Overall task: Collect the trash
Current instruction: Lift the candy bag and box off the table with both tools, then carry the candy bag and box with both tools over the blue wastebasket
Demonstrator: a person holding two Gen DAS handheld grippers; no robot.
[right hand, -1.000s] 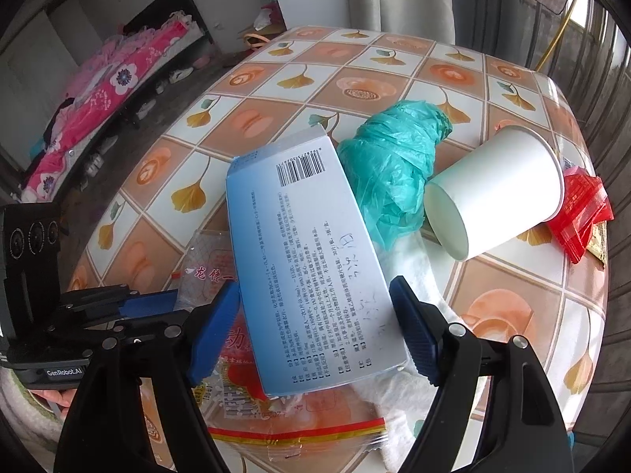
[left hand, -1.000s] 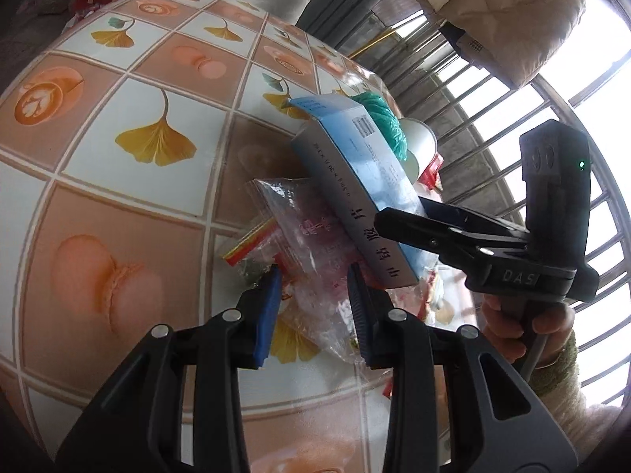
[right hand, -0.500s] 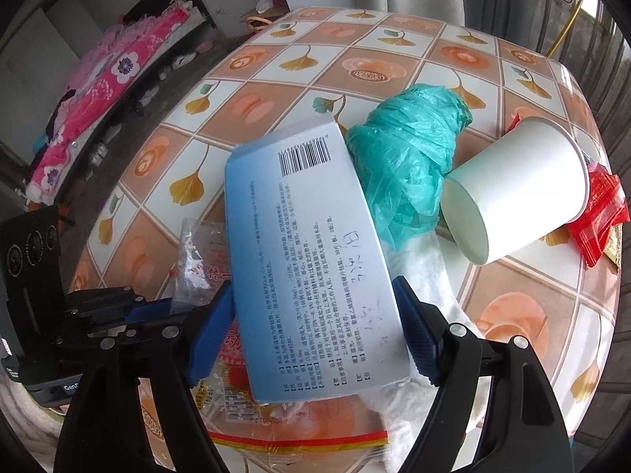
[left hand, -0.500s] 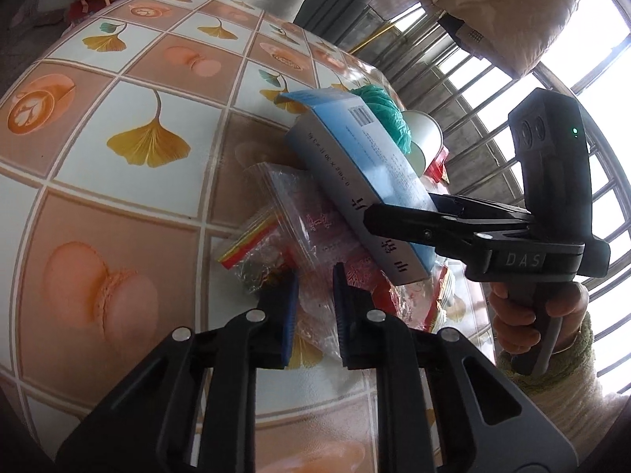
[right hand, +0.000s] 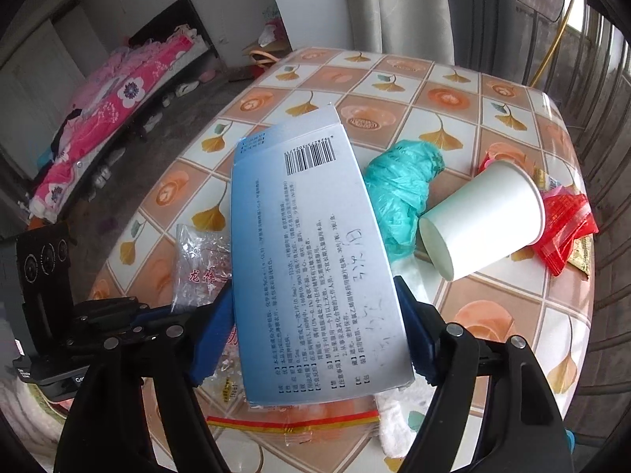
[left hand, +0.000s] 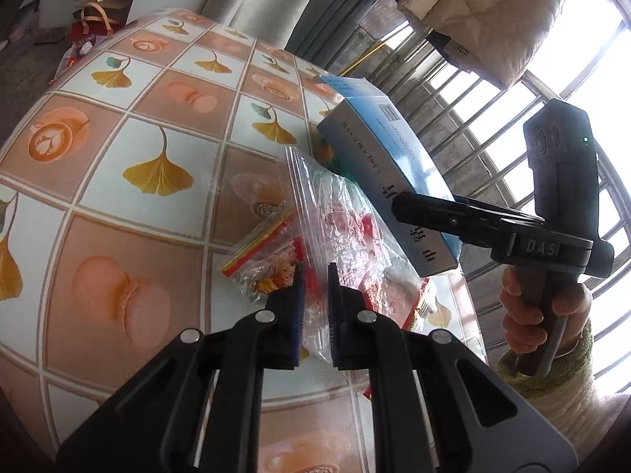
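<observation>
Right gripper (right hand: 315, 335) clamps blue box (right hand: 311, 260); left gripper (left hand: 314, 287) nearly closed, apparently pinching plastic bag (left hand: 347, 228)

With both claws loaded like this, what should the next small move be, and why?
Probably lift both together. The left claw is pinched on the clear plastic bag, the right claw clamps the blue medicine box, and both are raised over the table. The paper cup and teal bag remain.
</observation>
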